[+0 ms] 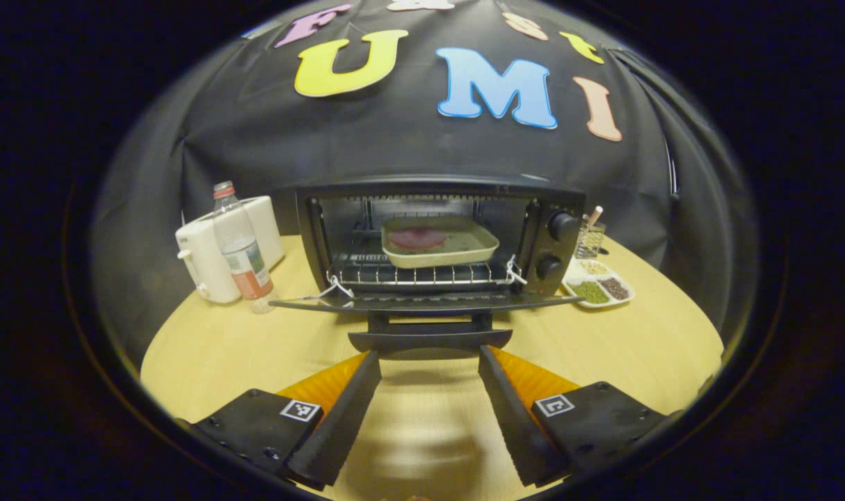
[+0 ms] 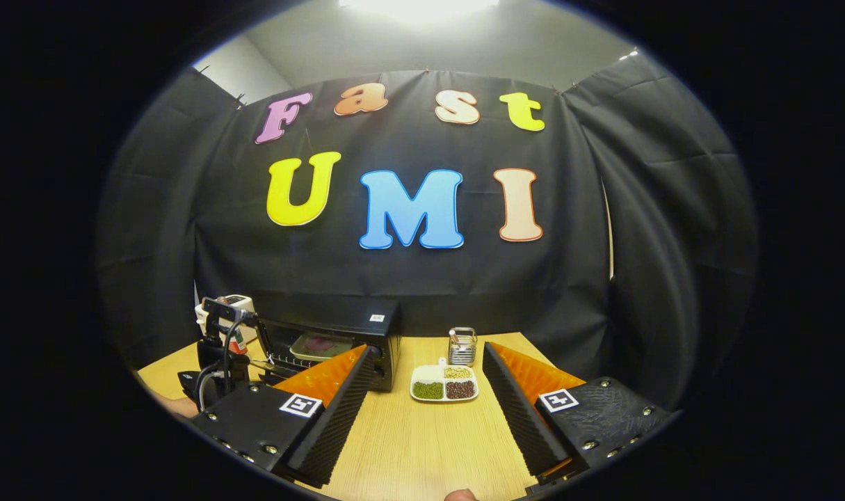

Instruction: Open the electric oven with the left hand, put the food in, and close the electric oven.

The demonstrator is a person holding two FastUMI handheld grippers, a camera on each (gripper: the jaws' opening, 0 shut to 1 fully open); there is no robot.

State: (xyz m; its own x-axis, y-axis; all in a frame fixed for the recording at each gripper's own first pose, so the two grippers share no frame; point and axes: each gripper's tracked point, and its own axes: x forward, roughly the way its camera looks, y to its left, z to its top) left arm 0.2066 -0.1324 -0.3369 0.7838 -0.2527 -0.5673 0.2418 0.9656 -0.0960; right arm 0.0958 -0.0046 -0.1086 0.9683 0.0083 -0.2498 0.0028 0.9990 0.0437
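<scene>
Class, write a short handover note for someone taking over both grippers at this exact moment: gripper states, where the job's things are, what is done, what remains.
Left gripper: open, holding nothing, fingers either side of the oven door handle.
Right gripper: open, empty, held back over the table.
Electric oven: door folded down flat.
Tray of food: on the wire rack inside.
Done: oven opened, food put in.
Left: lift the door shut by its handle with the left gripper.

Left view close, facing oven (image 1: 429,243); right view farther, sharing it.
</scene>
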